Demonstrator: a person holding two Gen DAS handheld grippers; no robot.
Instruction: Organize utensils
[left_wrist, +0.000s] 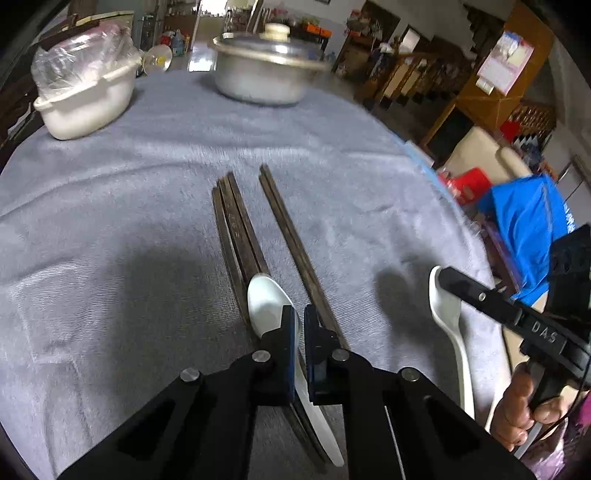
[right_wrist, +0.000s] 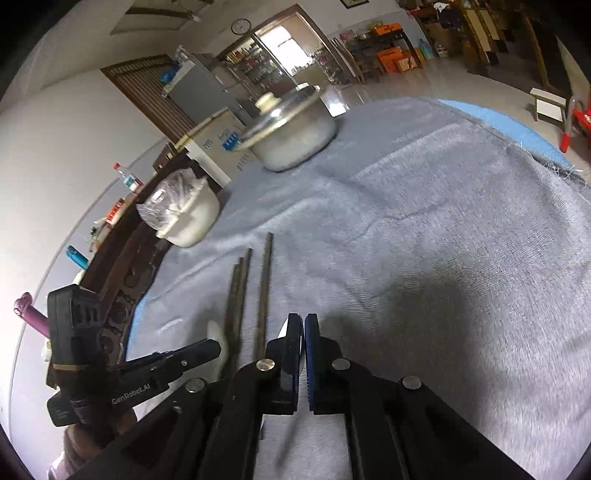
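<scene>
With the left tool shut on a white spoon lying against the chopsticks and the right tool clamped on a second spoon just right of them, either smooth handle might twist loose when lifted.

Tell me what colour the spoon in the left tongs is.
White; the spoon shows best in the left wrist view.

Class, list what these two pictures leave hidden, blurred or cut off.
- Left wrist view: the left gripper covers the handle of its white spoon.
- Left wrist view: the second spoon is partly behind the right gripper.
- Right wrist view: the chopsticks are blurred.
- Both views: the pot is lidded, contents unseen.
</scene>
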